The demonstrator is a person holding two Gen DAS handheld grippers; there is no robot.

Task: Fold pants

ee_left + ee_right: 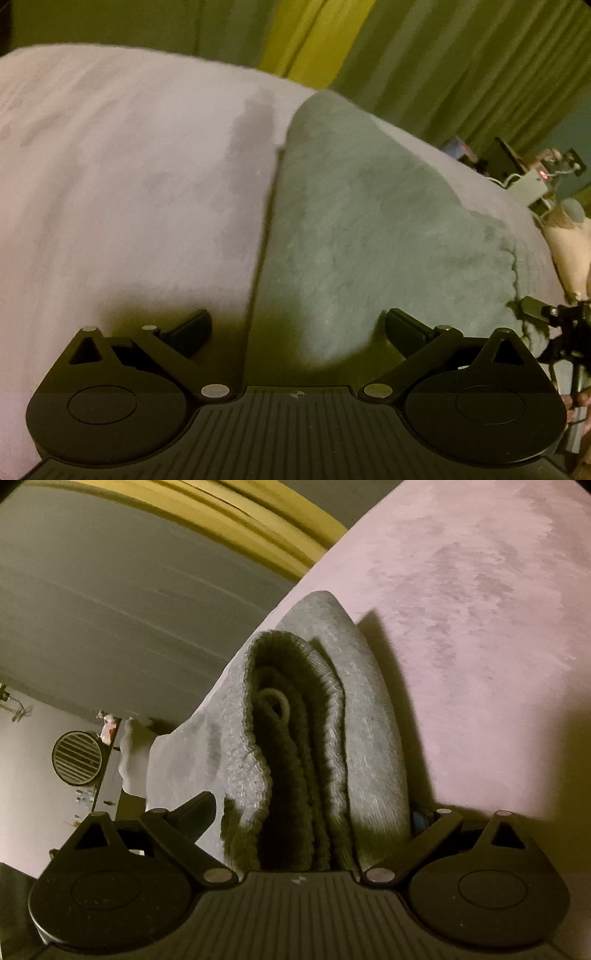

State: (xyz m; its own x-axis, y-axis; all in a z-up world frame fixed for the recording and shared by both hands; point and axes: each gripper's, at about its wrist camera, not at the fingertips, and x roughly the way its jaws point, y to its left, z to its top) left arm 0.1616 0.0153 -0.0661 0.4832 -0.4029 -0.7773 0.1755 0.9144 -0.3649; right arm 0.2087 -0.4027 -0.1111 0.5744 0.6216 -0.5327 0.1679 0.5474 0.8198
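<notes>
Grey sweatpants [369,221] lie folded on a pale pink blanket [110,184] that covers a bed. My left gripper [299,332] hovers open just above the long left edge of the pants, one finger over the blanket, the other over the grey fabric. In the right wrist view the ribbed waistband end of the pants [306,738], with a drawstring loop [273,701] inside the layers, sits between the wide-open fingers of my right gripper [308,812]. Its right finger is mostly hidden behind the fabric. The right gripper [546,317] also shows at the pants' right edge in the left wrist view.
Green and yellow curtains [406,55] hang behind the bed. Cluttered items and a beige object [569,240] stand beyond the bed's right side. A round slatted vent [75,758] and a hanging white cloth [133,764] lie past the bed edge. A hand [580,402] holds the right gripper.
</notes>
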